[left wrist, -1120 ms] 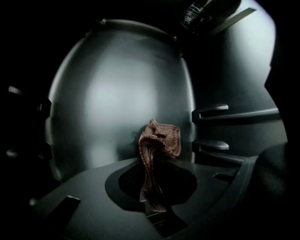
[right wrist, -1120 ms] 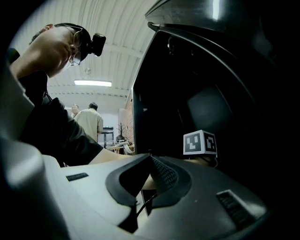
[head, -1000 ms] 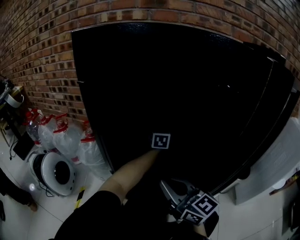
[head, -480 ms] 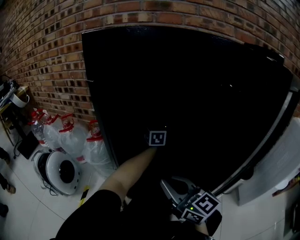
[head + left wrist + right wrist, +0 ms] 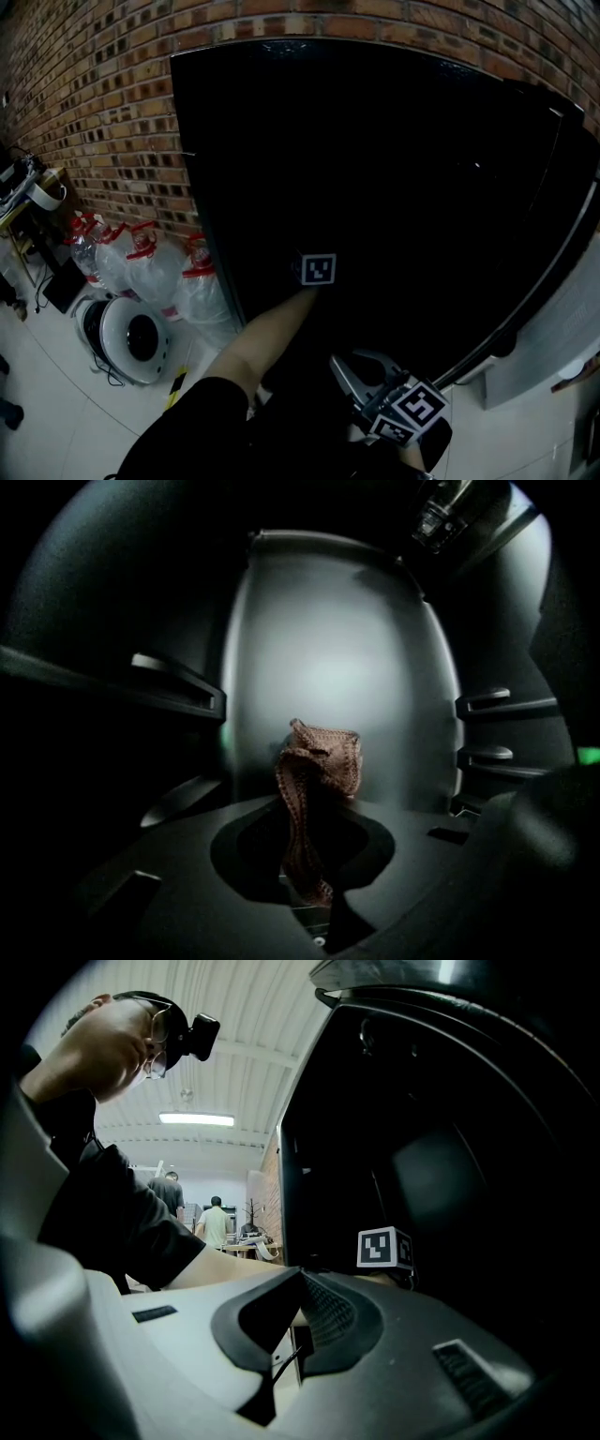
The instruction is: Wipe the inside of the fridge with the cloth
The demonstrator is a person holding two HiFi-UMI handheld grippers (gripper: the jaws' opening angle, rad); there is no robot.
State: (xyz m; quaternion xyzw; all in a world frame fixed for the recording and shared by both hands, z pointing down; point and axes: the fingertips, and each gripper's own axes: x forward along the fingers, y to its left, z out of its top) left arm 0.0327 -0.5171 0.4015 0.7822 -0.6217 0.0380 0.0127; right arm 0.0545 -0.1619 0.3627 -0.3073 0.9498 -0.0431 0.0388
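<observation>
The black fridge (image 5: 394, 169) stands open against a brick wall, its inside dark in the head view. My left gripper, known there by its marker cube (image 5: 319, 269), reaches into the fridge at the end of a bare forearm. In the left gripper view the left gripper (image 5: 302, 817) is shut on a crumpled brown cloth (image 5: 323, 761), which sticks up in front of the pale back wall (image 5: 337, 667). Whether cloth and wall touch I cannot tell. My right gripper (image 5: 345, 373) hangs low outside the fridge; in its own view the right gripper (image 5: 298, 1283) is shut with nothing in it.
Shelf rails (image 5: 178, 682) line both inner side walls of the fridge. The fridge door (image 5: 572, 234) stands open at the right. Water bottles (image 5: 155, 272) and a round white appliance (image 5: 131, 337) sit on the floor at the left. People (image 5: 216, 1222) stand far back in the room.
The left gripper's cube has shifted a little toward the fridge's left side, and the head view has swung slightly. The right gripper has stayed put.
</observation>
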